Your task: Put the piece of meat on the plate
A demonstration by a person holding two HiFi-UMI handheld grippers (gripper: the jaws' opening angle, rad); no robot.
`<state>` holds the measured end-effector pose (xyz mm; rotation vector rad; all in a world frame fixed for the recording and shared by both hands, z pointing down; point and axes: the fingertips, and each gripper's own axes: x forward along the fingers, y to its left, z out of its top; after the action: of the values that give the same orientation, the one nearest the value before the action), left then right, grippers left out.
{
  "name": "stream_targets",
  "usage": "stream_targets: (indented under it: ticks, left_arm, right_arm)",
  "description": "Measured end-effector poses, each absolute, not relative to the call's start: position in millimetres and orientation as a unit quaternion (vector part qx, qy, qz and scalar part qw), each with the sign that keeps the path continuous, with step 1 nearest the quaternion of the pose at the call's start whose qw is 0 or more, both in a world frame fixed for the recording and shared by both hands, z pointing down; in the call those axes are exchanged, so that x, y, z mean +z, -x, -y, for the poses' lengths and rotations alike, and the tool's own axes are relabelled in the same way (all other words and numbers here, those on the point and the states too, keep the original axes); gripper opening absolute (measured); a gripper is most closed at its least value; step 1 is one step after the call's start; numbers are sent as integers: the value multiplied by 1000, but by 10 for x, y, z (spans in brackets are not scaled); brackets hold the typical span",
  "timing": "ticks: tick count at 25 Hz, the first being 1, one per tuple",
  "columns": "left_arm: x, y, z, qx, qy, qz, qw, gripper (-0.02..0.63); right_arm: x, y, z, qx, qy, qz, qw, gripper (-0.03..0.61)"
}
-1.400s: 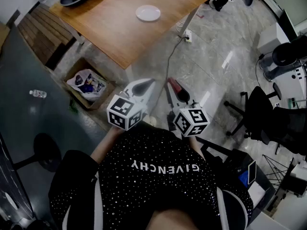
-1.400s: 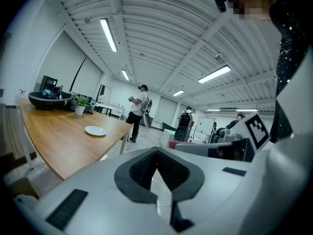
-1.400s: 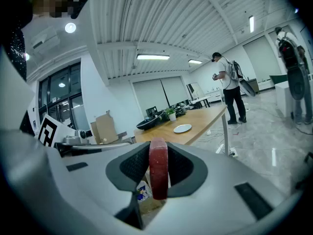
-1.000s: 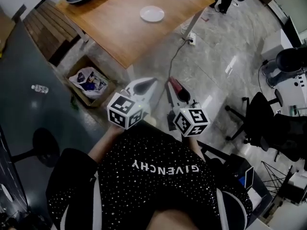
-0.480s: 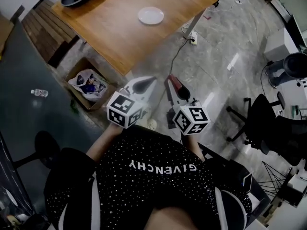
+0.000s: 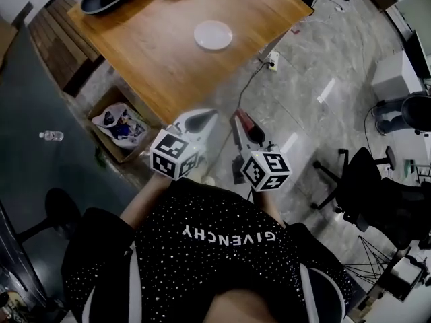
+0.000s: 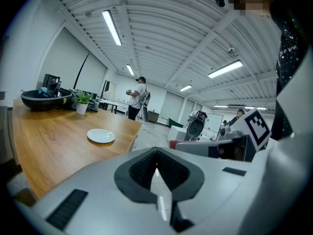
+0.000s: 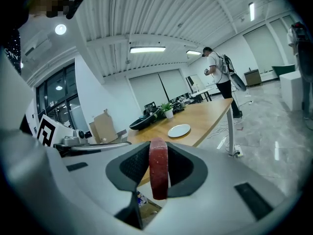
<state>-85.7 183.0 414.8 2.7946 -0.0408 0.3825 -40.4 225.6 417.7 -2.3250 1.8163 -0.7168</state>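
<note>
So: meat [image 8: 158,168] is in the R gripper [image 6: 240,118], not yet at the plate [image 6: 213,35]. R gripper view: jaws narrow, pads clamped on the strip's flat faces. The strip stands upright btwn them, long axis vertical, lower end hanging below the pads. L gripper [image 7: 157,166]: pads meet at the tips, nothing btwn them.

Key relation: plate lies ahead of the R jaws, up-frame and slightly left in head view, and well apart. Bare floor, then the table [image 6: 168,59] edge, come before it. In R gripper view the plate sits just above and right of the meat's top, so the jaws point nearly at it. Plate falls roughly btwn the two grippers' lines, neither clearly nearer; R has the load, so R counts. My read: the strip must go from on-end to flat over the plate, i.e. a wrist tilt before release.

Views differ. Head view gives the whole gap to the plate, plus a box [image 6: 121,123] of bags down-left of the plate, but the meat there is only a red sliver. R gripper view alone shows the grip. L gripper view has the plate left of its jaws, w/ the R gripper off to the right.
</note>
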Motion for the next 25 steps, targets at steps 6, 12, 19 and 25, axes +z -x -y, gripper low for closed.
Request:
stream_targets:
  ticks: [6,12,19,25]
  left_arm:
    - [4130,511,-1477,130,-977,25,165,8]
    - [4108,257,-1199,130,-976,24,173,8]
    - [4085,72,-779,118,-977,39,175,8]
    - [4119,-111,-523,119,-977,36,175,8]
  right_arm:
    - [4104,16,-1917,-231,767,-596,54,97]
    - [4014,-197,-1614,-228,768,-593,79,97]
    - [3932,-362,-1304,-225,765,-599,81,97]
    - [3977,-549,-1093,-233,767,-593,79,97]
